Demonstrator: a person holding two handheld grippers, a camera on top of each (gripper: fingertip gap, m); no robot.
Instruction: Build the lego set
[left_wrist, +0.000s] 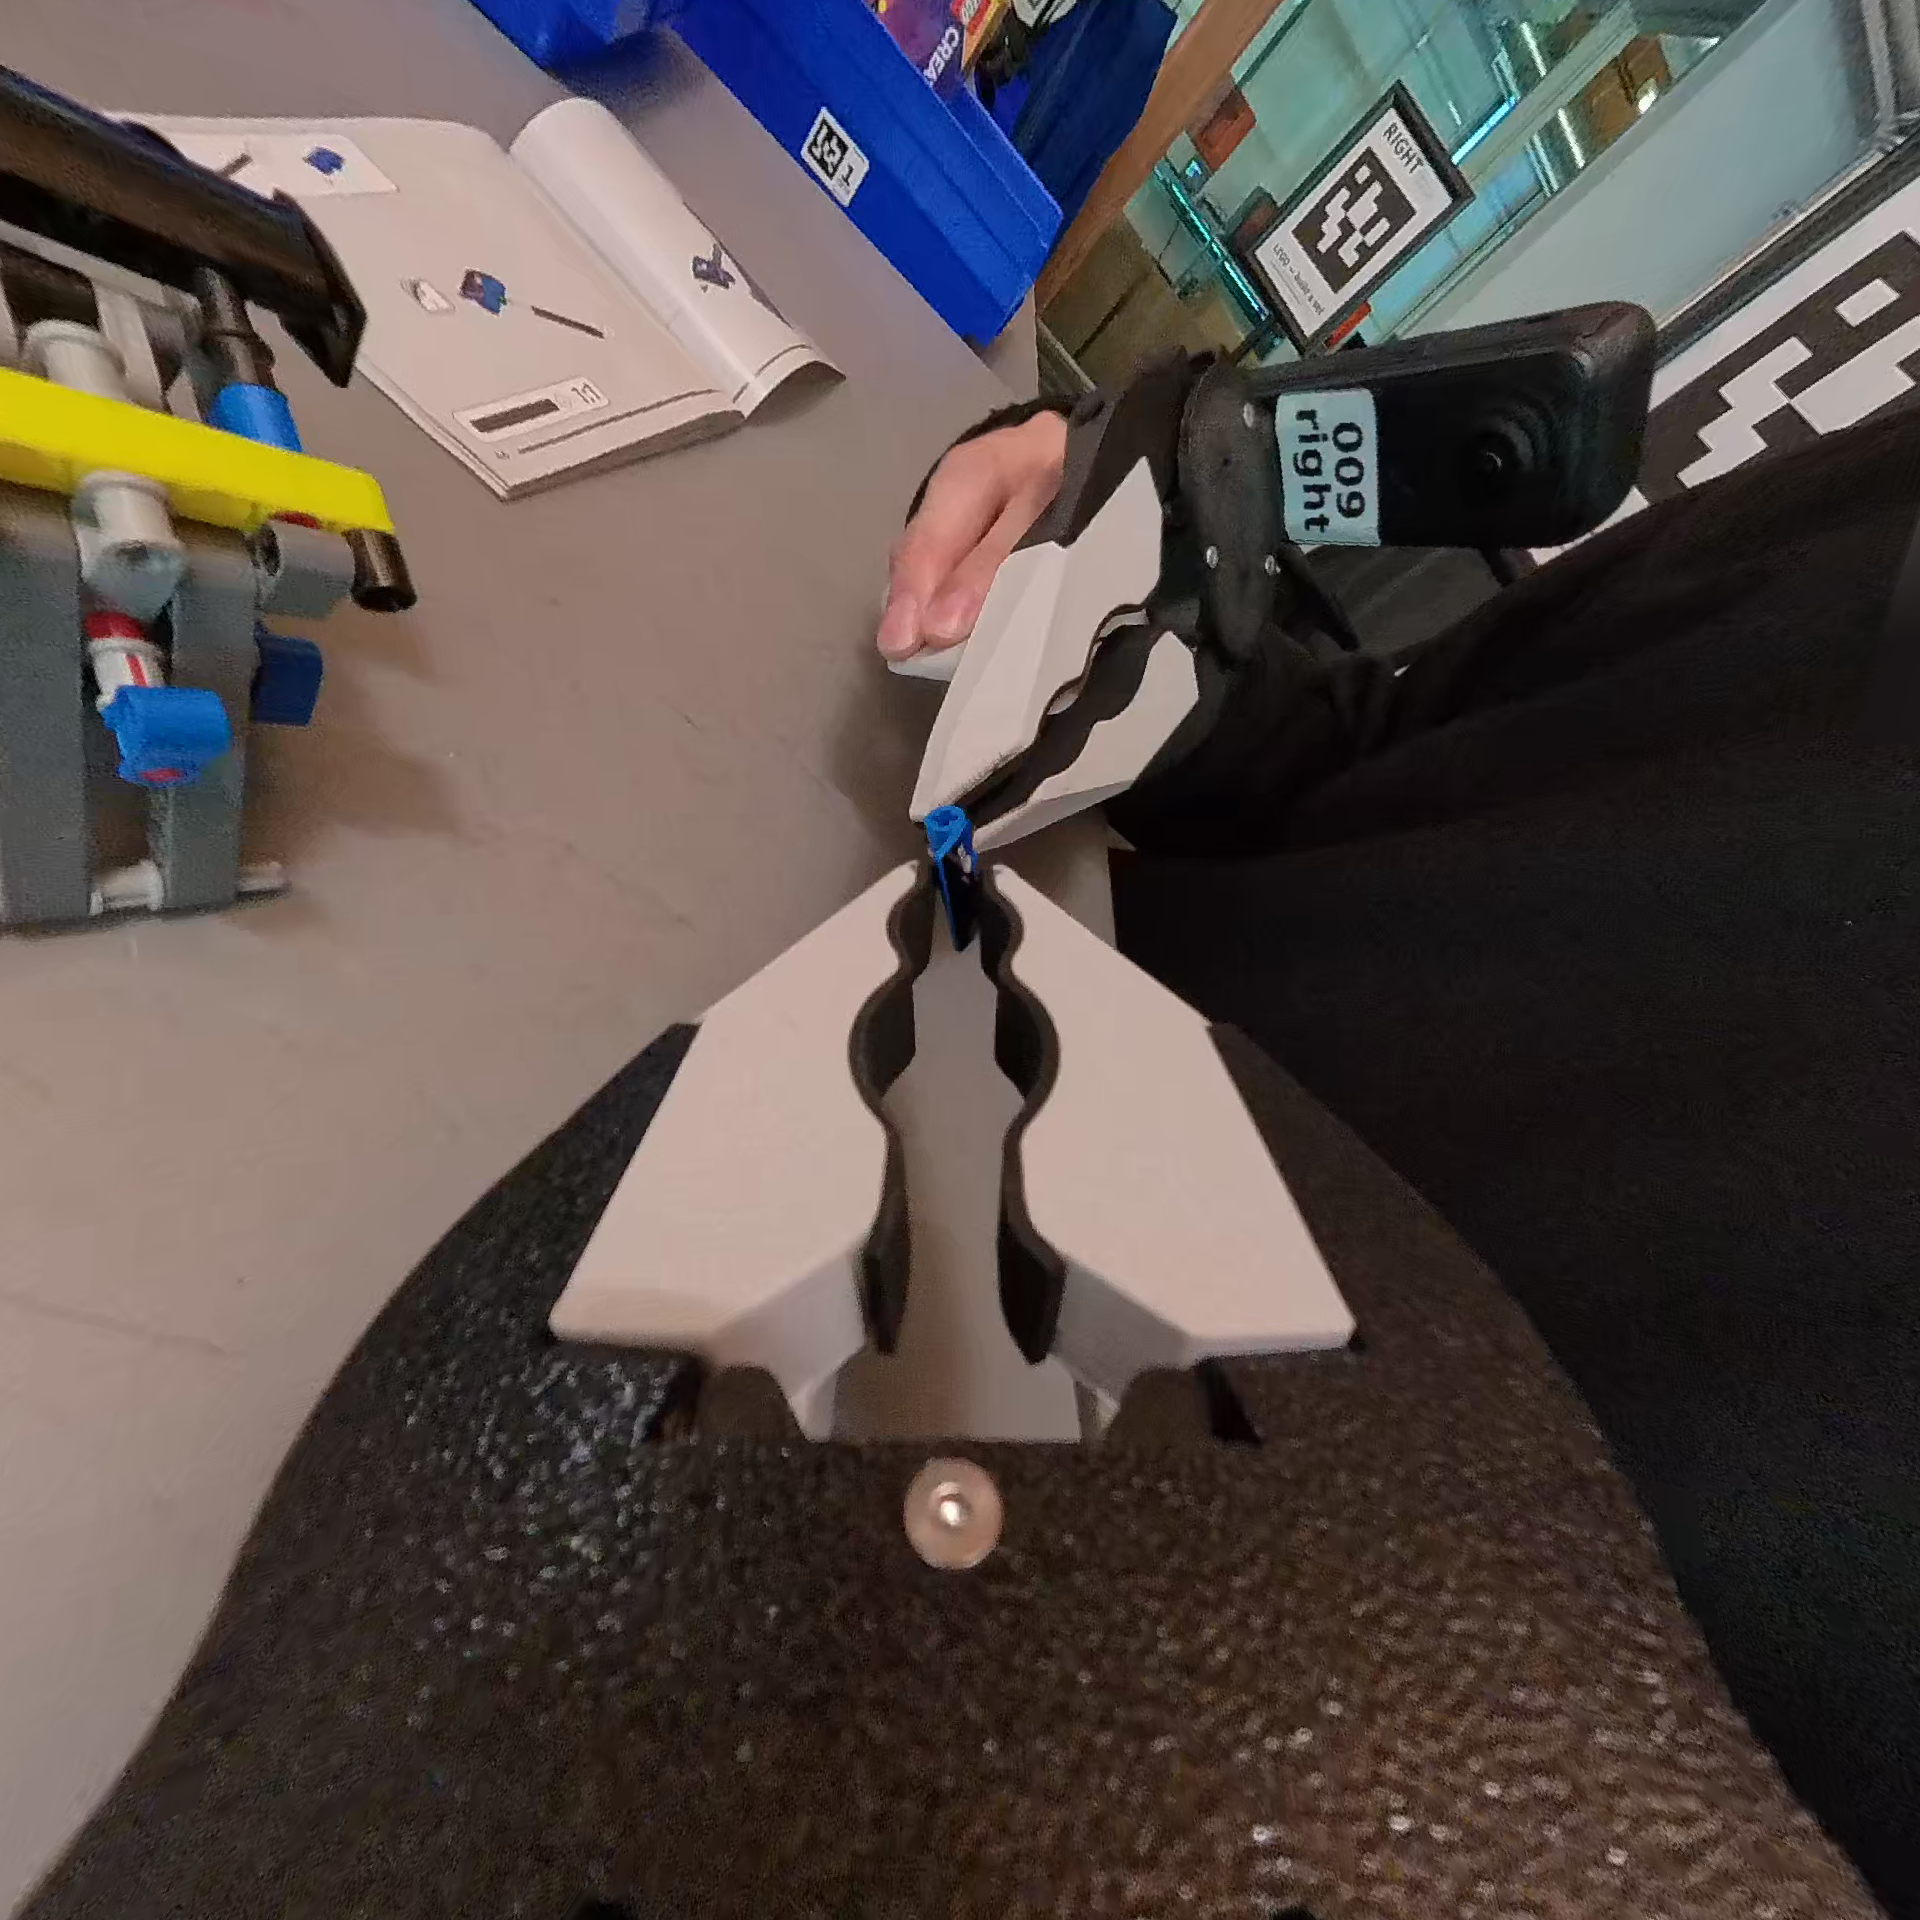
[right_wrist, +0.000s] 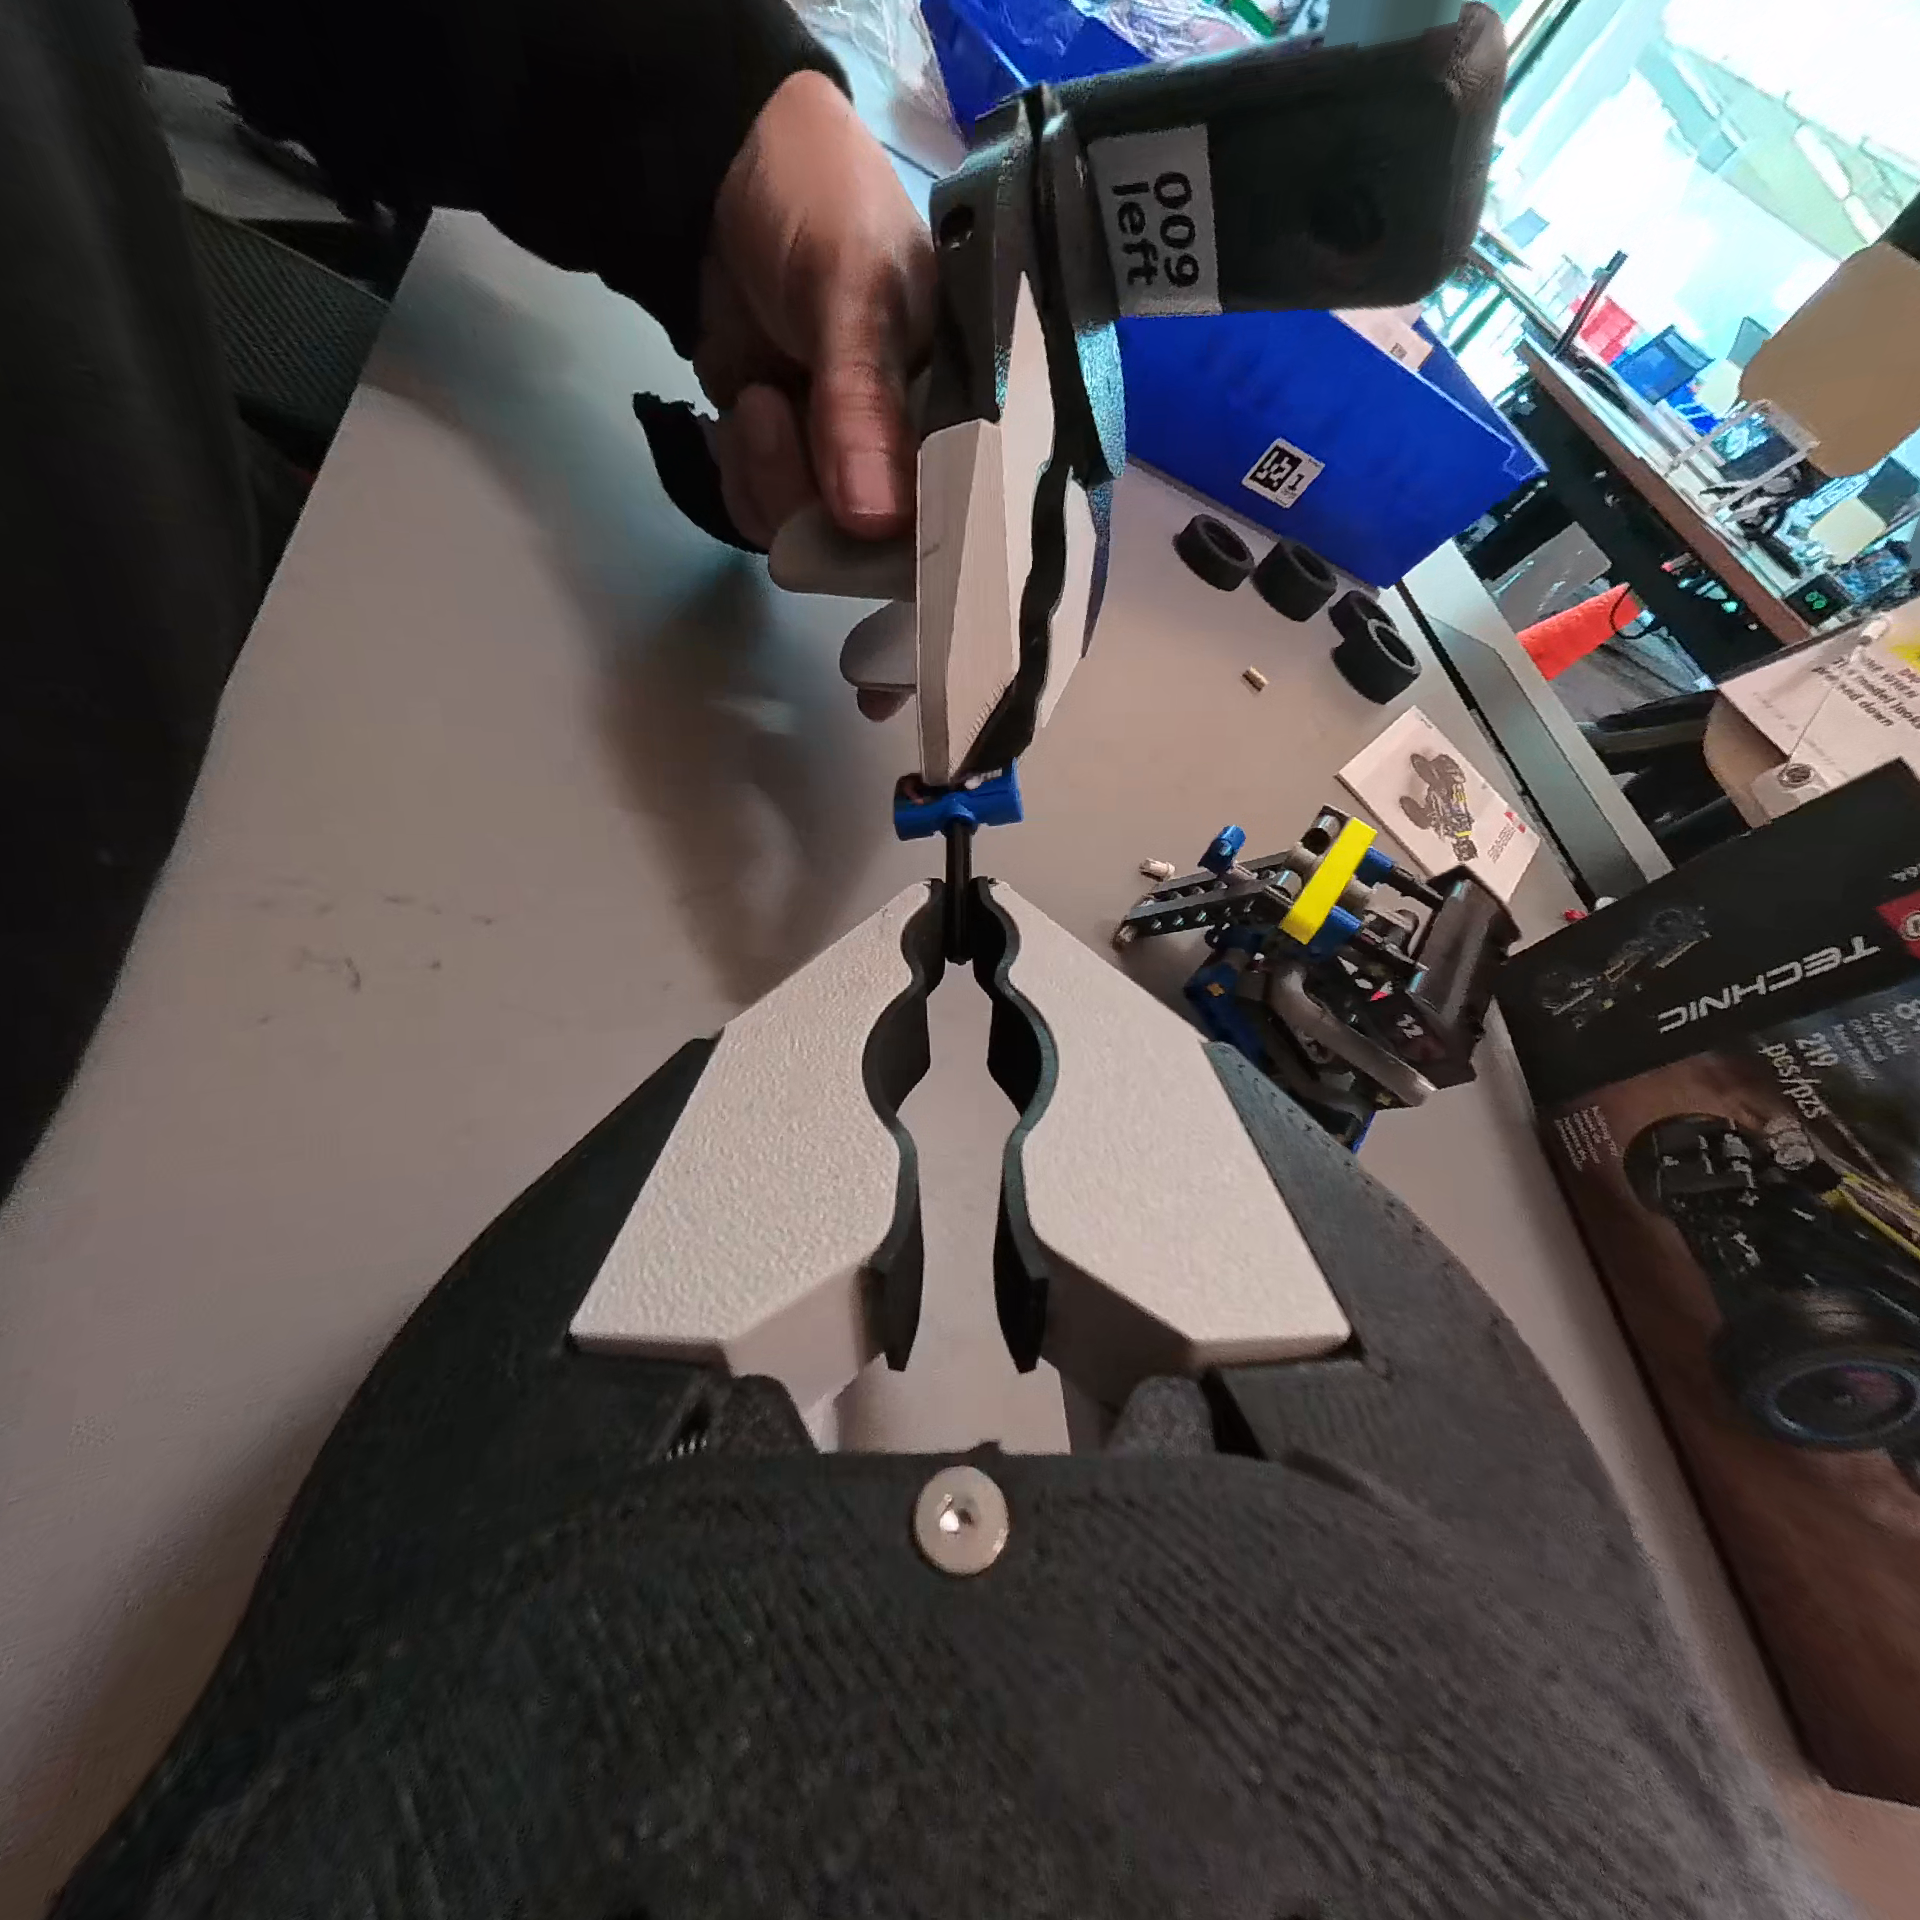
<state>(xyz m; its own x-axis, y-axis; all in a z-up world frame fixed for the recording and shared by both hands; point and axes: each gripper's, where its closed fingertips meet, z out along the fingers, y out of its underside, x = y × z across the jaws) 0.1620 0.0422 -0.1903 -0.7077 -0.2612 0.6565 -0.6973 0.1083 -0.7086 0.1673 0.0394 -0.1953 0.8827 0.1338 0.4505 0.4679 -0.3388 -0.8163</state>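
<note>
My left gripper (left_wrist: 954, 883) is shut on a small blue connector (left_wrist: 948, 836), held above the grey table (left_wrist: 520, 831). My right gripper (right_wrist: 961, 909) is shut on a thin black axle (right_wrist: 958, 883), whose far end goes into the blue connector (right_wrist: 956, 808). The two grippers meet tip to tip. In the left wrist view the right gripper (left_wrist: 966, 816) comes in from the upper right, and the axle is hidden there. In the right wrist view the left gripper (right_wrist: 971, 774) comes down from above.
The partly built model, with a yellow beam, lies on the table (left_wrist: 156, 582) (right_wrist: 1330, 966). An open instruction booklet (left_wrist: 540, 312) and a blue bin (left_wrist: 883, 156) (right_wrist: 1299, 416) are behind. Black tyres (right_wrist: 1294, 582), a small leaflet (right_wrist: 1444, 800) and the set's box (right_wrist: 1745, 1143) lie to the right.
</note>
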